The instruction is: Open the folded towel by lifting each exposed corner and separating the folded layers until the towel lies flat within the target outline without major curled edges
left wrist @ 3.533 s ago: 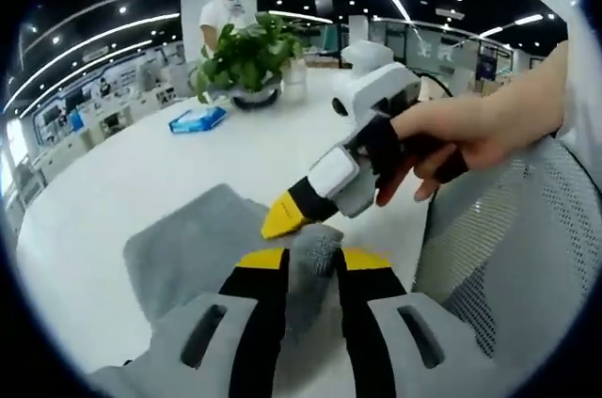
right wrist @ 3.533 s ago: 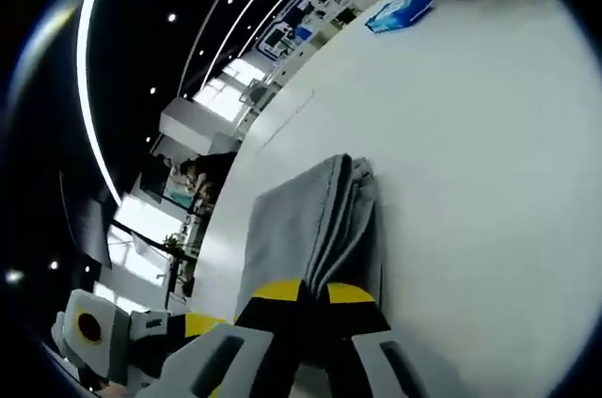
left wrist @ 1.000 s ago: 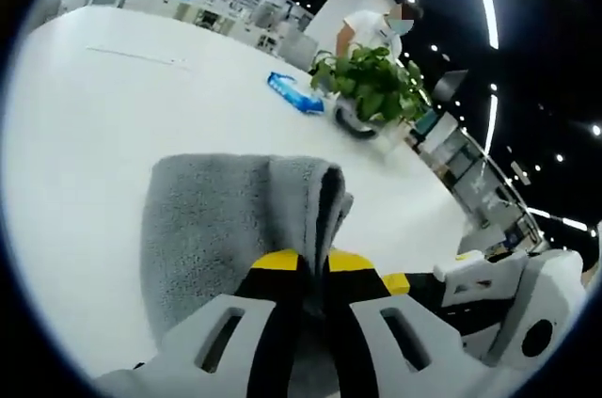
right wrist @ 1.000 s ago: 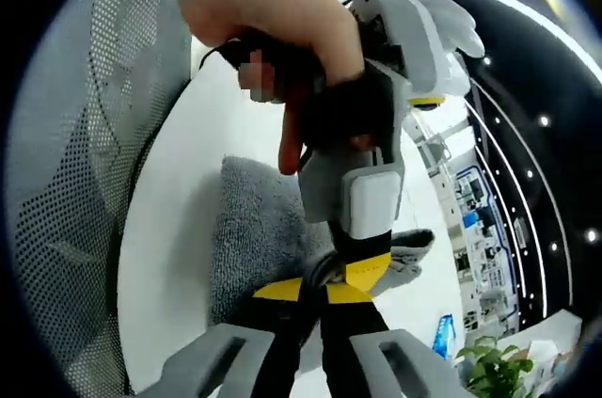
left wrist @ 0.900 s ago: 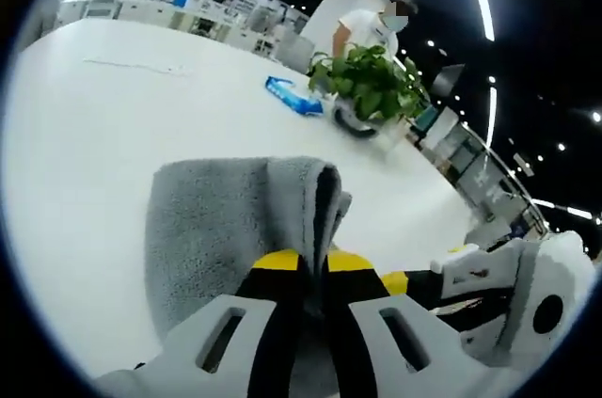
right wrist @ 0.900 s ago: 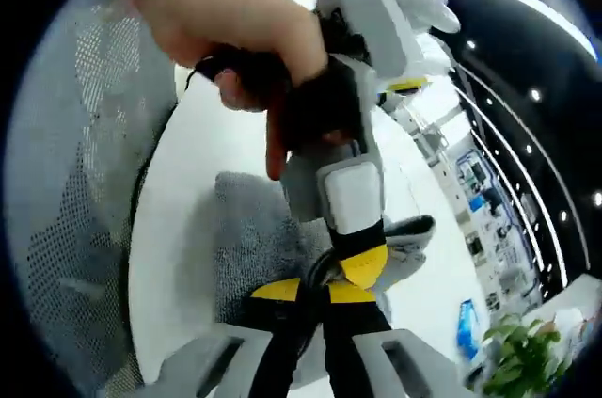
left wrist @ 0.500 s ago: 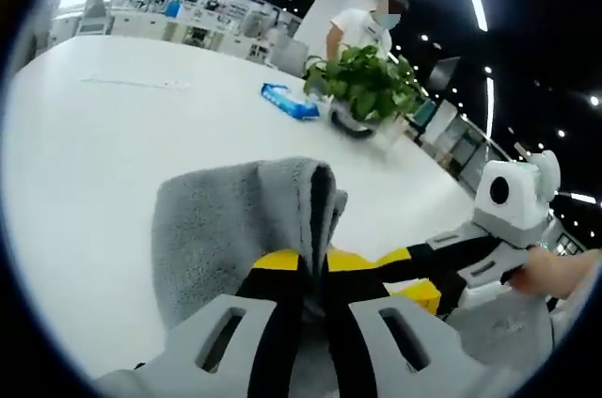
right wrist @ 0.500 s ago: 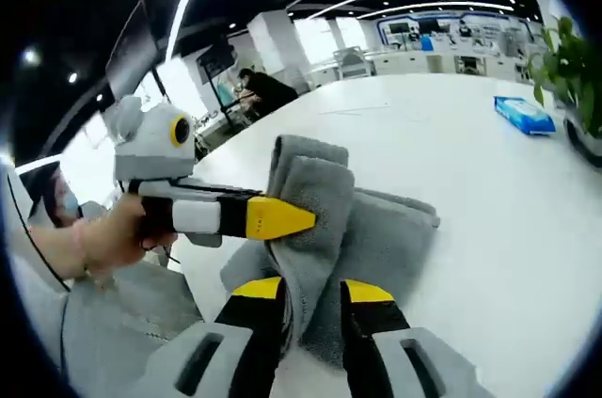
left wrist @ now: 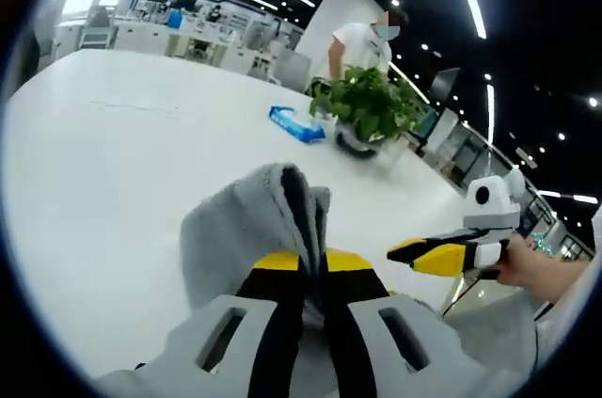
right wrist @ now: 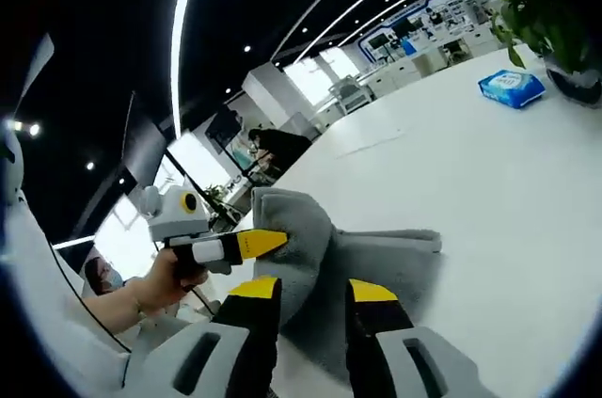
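The left gripper (left wrist: pixel 314 262) is clamped on a fold of the grey towel (left wrist: pixel 246 227), pulling it into a peak off the white table (left wrist: pixel 113 144) so the layers can part. The right gripper (right wrist: pixel 301 290) has its jaws spread and gripping nothing, with towel cloth lying between and beyond them, probably lining up a fresh corner. In the left gripper view, the plant (left wrist: pixel 365 106) and a blue packet (left wrist: pixel 295 124) sit toward one o'clock, well apart from the towel.
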